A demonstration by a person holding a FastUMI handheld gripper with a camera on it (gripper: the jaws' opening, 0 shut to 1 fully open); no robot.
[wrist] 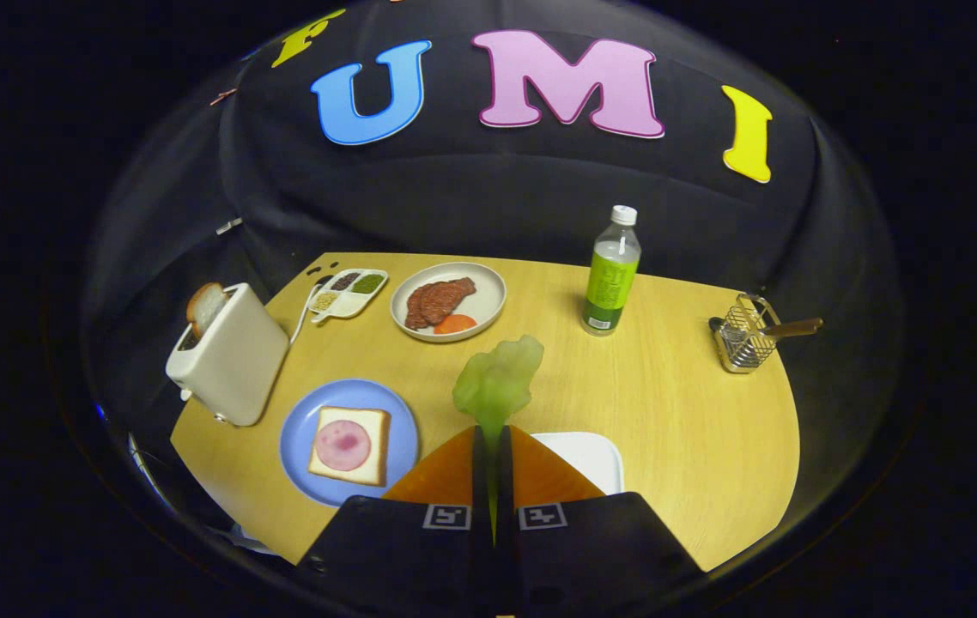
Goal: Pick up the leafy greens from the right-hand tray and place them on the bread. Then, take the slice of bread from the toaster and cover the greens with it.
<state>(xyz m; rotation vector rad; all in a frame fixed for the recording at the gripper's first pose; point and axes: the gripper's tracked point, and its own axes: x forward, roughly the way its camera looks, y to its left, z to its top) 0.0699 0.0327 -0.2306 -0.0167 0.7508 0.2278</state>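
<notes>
Here the gripper (493, 438) is clamped on the leafy greens (499, 382), both fingers pinching the stem above the white tray (591, 455). Left of the fingers, a blue plate (300, 429) holds bread (351, 445) topped with ham. Beyond, the toaster (229, 356) holds a bread slice (205, 307), and a bowl (488, 296) holds meat.

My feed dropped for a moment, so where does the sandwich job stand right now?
Done: the leafy greens are off the white tray, pinched by the shut gripper and held above the table. In hand: carrying them to the bread on the blue plate, which carries one pink slice, no greens. Left: laying them down, then bringing the toaster slice, still in its slot.
</notes>
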